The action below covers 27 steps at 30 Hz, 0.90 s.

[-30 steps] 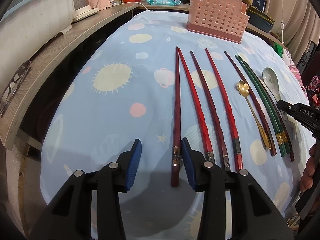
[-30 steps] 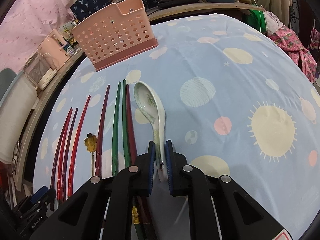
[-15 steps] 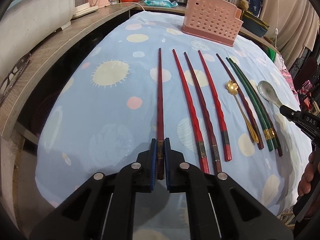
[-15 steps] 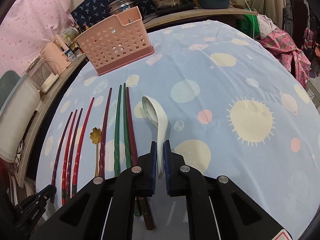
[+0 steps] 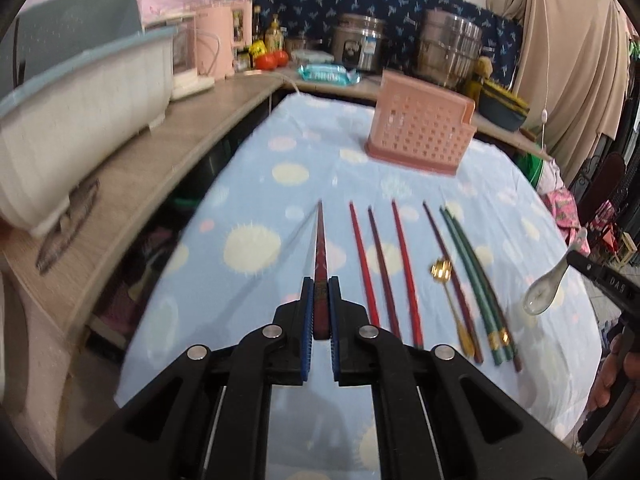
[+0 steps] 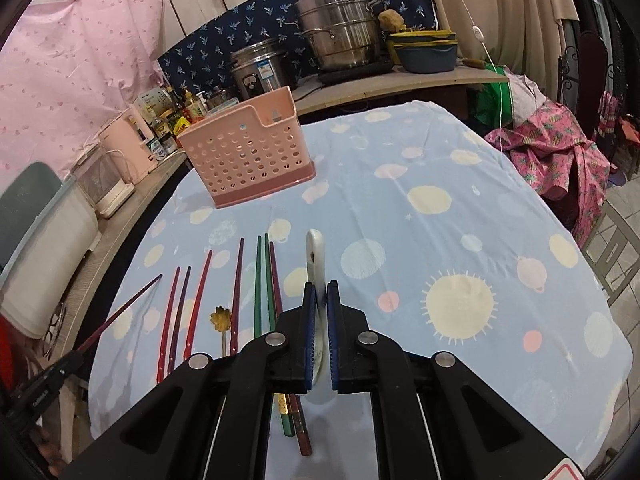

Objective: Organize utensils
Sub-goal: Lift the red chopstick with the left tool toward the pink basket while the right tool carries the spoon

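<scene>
Chopsticks and spoons are the business on a round table [image 5: 248, 184] under a pale blue cloth printed with suns and planets. The left gripper [image 5: 319, 312] is clamped narrow on the thick end of a dark red chopstick [image 5: 320, 248], which is raised clear of the cloth and points toward twelve o'clock in the left wrist view; in the right wrist view that same stick slants through the air at about nine o'clock. The right gripper [image 6: 319, 312] is pinched tight on the handle of a white ceramic spoon [image 6: 314, 256], which is also held above the cloth, its bowl toward twelve o'clock; from the left wrist view the spoon hangs at three o'clock with its bowl lowest. On the cloth between the two held pieces lies a row of utensils running roughly parallel: three red chopsticks [image 5: 404, 264], a darker maroon one [image 5: 448, 256], a gold flower-headed spoon [image 5: 442, 270] touching it, and a pair of green chopsticks [image 5: 472, 276] with gold bands, with another maroon stick just beside them. A pink perforated utensil holder [image 6: 248, 156] stands upright at the far side of the table, at about eleven o'clock in the right wrist view, well apart from the row. A hand [image 5: 612, 376] shows at four o'clock in the left wrist view.
</scene>
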### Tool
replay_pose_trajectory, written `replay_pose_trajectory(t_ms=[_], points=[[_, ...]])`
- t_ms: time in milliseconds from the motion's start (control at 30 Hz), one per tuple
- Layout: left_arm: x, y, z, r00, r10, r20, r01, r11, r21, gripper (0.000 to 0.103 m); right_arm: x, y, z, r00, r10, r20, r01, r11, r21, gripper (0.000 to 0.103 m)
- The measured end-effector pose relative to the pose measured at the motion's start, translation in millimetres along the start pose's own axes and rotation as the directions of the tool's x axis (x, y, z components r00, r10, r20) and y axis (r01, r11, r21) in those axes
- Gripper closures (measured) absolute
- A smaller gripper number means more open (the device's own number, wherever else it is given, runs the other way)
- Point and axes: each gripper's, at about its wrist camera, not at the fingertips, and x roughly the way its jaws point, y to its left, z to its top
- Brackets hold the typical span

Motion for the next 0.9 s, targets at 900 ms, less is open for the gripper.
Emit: replay_pose_trajectory(t_ms=[900], points=[[-21.5,-60.1,280.6,0.890,-0.126,0.437,0.098,0.991,0.088,0.097,72.9,48.7,205.2,0.974,0.070,0.213,-0.045,0.992,-0.121,0.098]])
